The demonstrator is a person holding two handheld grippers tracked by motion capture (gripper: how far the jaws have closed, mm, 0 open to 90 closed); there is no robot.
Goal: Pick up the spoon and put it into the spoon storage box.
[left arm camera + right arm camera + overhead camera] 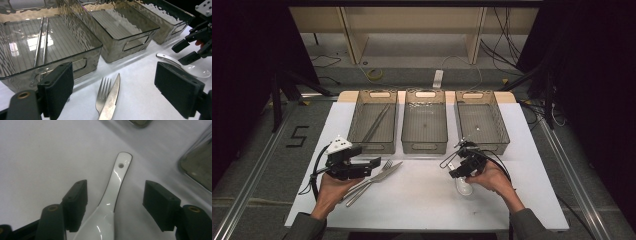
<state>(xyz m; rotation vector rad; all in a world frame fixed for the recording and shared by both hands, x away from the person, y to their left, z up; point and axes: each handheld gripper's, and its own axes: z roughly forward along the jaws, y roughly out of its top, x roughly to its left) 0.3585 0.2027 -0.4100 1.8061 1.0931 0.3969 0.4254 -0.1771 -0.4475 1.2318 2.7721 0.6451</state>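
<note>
— Where's the white spoon [107, 217]?
— On the bench toward its right edge, between my right tongs' [115, 202] pads, which stand apart and grip nothing.
— The left tongs [122, 87]?
— Wide open, empty, over fork [103, 92] and knife [111, 100]

The right gripper [115, 203] hangs over the white table [40, 152] with its two black jaws apart, one on each side of a white spoon [113, 190]. The spoon lies on the table, its handle pointing away from the gripper and pierced by a small hole near the tip. Neither pad [76, 202] presses it. A grey bin [197, 167] sits at the right edge
</note>
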